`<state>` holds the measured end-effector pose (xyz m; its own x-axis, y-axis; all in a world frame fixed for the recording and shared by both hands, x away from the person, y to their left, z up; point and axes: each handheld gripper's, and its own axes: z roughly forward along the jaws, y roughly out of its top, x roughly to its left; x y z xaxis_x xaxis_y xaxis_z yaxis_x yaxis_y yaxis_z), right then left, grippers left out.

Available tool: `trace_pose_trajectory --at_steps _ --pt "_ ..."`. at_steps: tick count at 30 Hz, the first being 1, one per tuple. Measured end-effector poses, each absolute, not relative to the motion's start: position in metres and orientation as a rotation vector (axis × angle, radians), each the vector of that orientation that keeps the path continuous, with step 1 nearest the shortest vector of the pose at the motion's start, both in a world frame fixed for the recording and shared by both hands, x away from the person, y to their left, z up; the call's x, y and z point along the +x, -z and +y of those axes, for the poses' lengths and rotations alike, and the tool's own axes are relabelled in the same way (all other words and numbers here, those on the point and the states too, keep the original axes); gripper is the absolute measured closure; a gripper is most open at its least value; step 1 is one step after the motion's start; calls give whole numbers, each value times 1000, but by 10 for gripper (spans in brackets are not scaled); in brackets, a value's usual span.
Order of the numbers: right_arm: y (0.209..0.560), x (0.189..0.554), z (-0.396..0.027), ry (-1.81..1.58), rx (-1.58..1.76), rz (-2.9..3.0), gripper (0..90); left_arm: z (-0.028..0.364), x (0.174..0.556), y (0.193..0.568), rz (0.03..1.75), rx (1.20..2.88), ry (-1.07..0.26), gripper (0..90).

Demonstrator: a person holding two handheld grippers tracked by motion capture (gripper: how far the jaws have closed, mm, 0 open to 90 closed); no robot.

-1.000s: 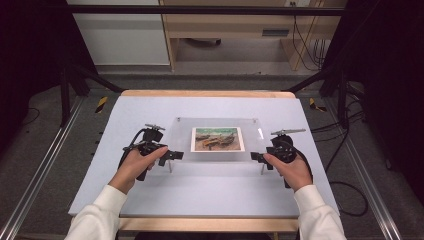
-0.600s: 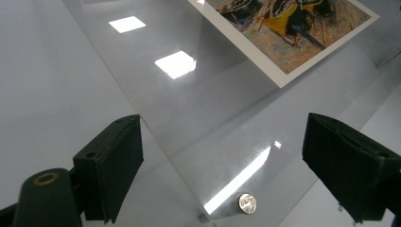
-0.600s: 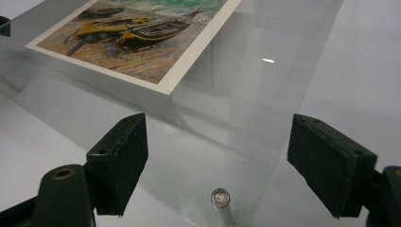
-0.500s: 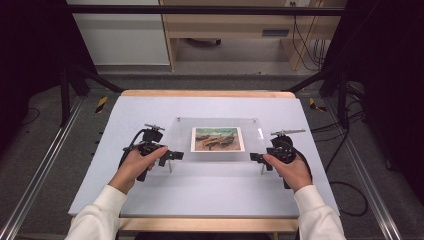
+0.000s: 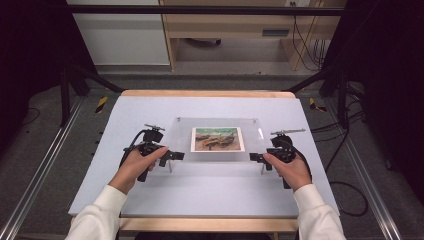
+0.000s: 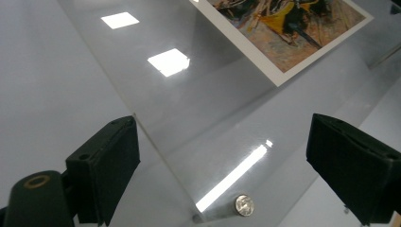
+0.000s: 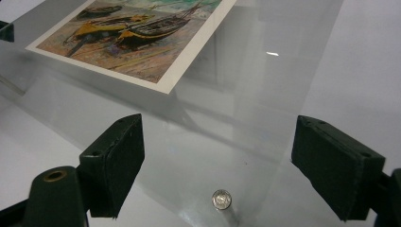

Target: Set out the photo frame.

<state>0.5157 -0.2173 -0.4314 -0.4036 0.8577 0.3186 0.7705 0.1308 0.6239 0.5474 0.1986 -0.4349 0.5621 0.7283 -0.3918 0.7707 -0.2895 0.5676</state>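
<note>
1. A clear panel point(image 5: 215, 142) sits at the middle of the table point(image 5: 210, 195), raised a little on short metal legs. A print point(image 5: 218, 138) of beached boats lies flat at its centre.
2. The left gripper point(image 5: 172, 156) sits at the panel's near left corner. Its own view shows both jaws spread wide, one on each side of that corner, holding nothing.
3. The right gripper point(image 5: 254, 158) mirrors it at the near right corner. Its jaws also stand wide apart and empty (a panel edge runs between them).
4. A round silver screw point(image 6: 244, 205) caps the left corner between the left jaws; a matching screw point(image 7: 222, 199) shows between the right jaws.
5. Progress, as a judgement: the work looks barely begun. Both claws seem lined up on the corners, but nothing is gripped, lifted or unscrewed yet.
6. Hard to make out: the panel's far edge nearly vanishes against the pale table top, and glare patches hide parts of its surface. Whether the print lies on top of the panel or is sandwiched between two sheets cannot be told. The legs are mostly hidden by the hands.
</note>
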Motion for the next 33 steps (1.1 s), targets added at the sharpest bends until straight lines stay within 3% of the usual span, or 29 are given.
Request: trace_pose_trajectory --at_steps 33 --pt "435 522 -222 -1176 1740 2312 168 196 552 436 1211 2054 72 88"
